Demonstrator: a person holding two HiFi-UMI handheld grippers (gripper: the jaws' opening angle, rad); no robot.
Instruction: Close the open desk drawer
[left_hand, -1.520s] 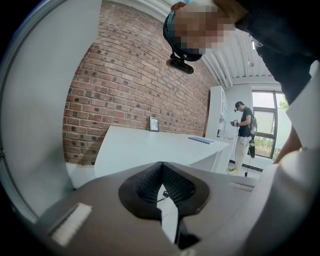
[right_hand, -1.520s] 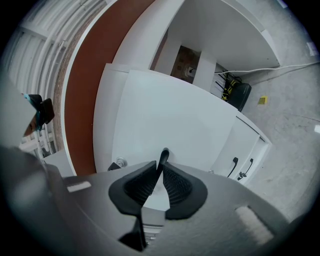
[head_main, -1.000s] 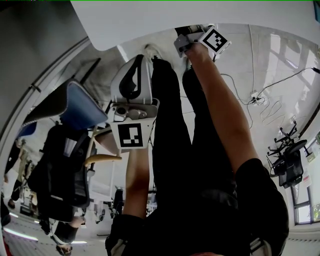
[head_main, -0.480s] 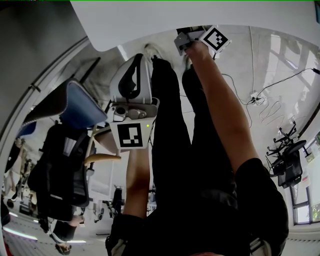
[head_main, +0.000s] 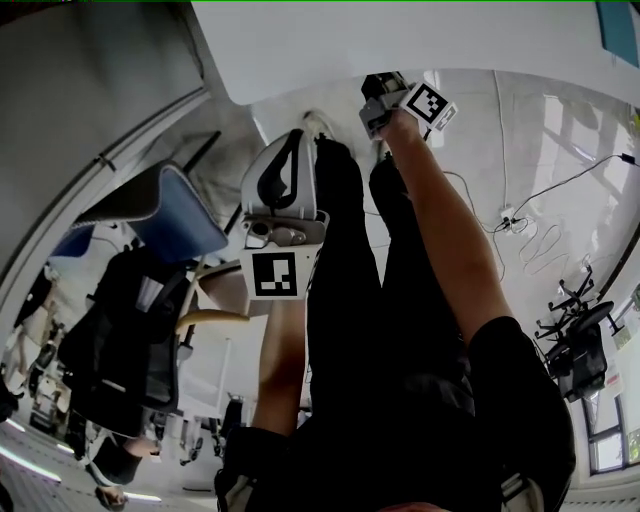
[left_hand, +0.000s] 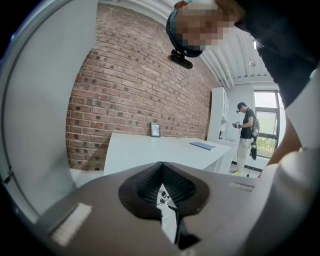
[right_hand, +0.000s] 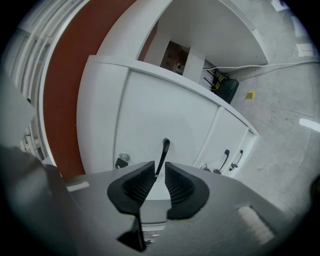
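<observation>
We see a pale floor (head_main: 540, 150) under everything in the head view, with a white desk (head_main: 400, 40) across the top and a chair (head_main: 165, 215) with a blue back at the left. The person's legs (head_main: 360, 300) in black run up the middle, one arm on each side. The drawer (right_hand: 160, 115) sits below the desk, straight ahead of the right gripper (right_hand: 160, 167). Its white front fills the middle of the right gripper view, and two more fronts (right_hand: 227, 135) stand just beside it. We cannot tell from this angle whether it lies flush with them. The left gripper (left_hand: 163, 175) is held well back from the desk, beside the left knee, and looks out at a brick wall (left_hand: 130, 75). Its jaws are pressed together with nothing between them. The right gripper reaches in under the desk edge. Its jaws have just been opening and now stand a little apart. The drawer's thin black handle (right_hand: 163, 150) runs down into the gap between them. The gap looks wider than the handle, so we read the pads as clear of it. A small round lock (right_hand: 123, 158) sits left of the handle on the same front.
</observation>
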